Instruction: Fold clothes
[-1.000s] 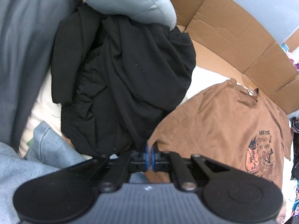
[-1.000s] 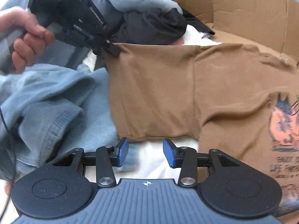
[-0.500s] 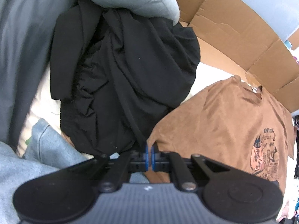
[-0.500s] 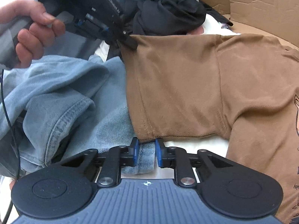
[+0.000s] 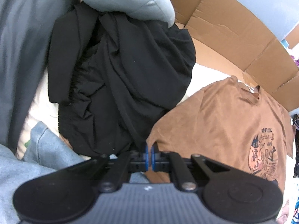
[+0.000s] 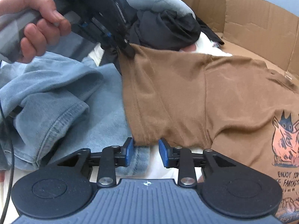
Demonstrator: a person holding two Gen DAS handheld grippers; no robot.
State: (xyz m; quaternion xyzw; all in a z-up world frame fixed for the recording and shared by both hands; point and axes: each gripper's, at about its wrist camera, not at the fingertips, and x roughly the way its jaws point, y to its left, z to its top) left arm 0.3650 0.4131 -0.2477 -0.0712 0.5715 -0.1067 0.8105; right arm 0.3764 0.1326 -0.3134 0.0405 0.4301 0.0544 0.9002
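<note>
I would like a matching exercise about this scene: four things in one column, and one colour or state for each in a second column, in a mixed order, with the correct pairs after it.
Things:
1. left gripper
2. right gripper
3. crumpled garment behind the T-shirt
4. denim piece

Colour or state:
A. light blue
B. open, its pads on either side of the hem
C. black
D. shut on a corner of the brown T-shirt

Pairs: 1-D, 2-B, 3-C, 4-A
</note>
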